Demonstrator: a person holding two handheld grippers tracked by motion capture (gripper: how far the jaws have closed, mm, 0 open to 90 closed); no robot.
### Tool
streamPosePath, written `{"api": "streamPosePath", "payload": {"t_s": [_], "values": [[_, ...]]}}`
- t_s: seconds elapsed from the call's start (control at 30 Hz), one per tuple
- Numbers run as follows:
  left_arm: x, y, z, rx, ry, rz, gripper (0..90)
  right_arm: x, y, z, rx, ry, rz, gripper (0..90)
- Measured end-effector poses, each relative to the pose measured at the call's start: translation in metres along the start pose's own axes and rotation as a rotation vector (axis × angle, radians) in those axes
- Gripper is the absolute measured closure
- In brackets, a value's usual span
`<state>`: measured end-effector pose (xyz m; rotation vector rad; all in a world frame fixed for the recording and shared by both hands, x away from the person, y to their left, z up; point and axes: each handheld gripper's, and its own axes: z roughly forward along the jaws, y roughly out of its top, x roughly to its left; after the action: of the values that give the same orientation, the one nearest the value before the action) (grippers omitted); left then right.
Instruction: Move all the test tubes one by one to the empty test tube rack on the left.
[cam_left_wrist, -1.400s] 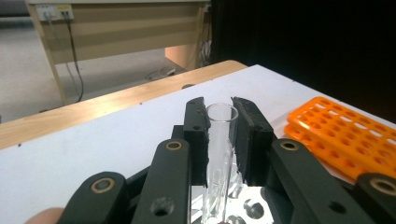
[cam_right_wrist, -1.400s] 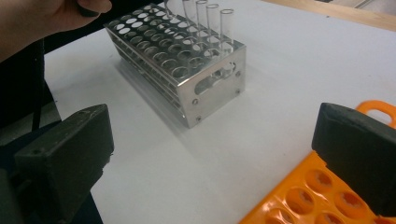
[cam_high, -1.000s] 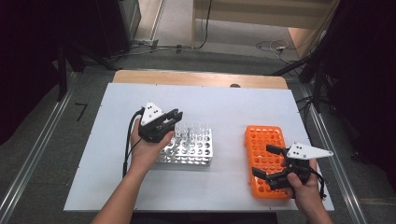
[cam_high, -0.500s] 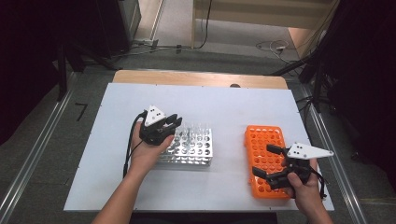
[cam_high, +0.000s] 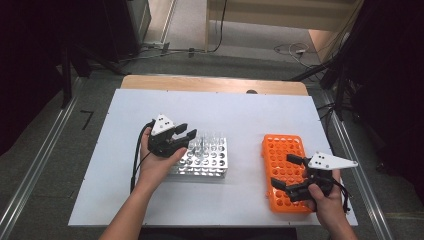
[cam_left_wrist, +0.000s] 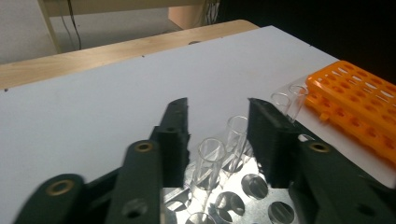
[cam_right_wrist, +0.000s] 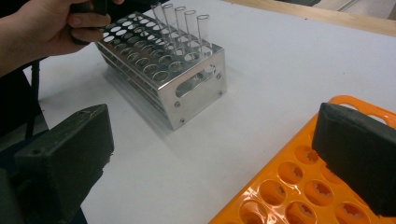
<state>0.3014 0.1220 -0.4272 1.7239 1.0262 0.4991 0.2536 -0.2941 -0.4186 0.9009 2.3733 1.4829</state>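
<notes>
Clear glass test tubes (cam_left_wrist: 211, 161) stand in the shiny metal rack (cam_high: 202, 157), between the just-opening jaws of the left hand-held gripper (cam_high: 183, 138), untouched. Right hand-held gripper (cam_high: 290, 172) gapes empty over the orange plastic rack (cam_high: 282, 150).

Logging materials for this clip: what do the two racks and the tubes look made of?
Silver rack: seemingly polished metal sheet, mirror-like glare, screw heads at its corners. Orange rack: likely moulded plastic, glossy, uniform colour. Tubes: clear, the table shows through them; glass or clear plastic, the look cannot settle which.
</notes>
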Motion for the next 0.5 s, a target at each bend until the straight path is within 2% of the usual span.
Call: {"api": "streamPosePath", "payload": {"t_s": [0.23, 0.33, 0.5], "values": [[-0.007, 0.004, -0.017, -0.030, -0.021, 0.009, 25.8, -0.002, 0.000, 0.000, -0.001, -0.007, -0.001, 0.0], [-0.011, 0.005, -0.025, -0.042, -0.035, 0.015, 17.9, -0.002, 0.000, 0.000, 0.000, -0.007, -0.002, 0.0], [-0.016, 0.006, -0.038, -0.055, -0.040, 0.027, 11.5, -0.004, -0.001, -0.001, -0.001, -0.014, 0.001, 0.0]]}}
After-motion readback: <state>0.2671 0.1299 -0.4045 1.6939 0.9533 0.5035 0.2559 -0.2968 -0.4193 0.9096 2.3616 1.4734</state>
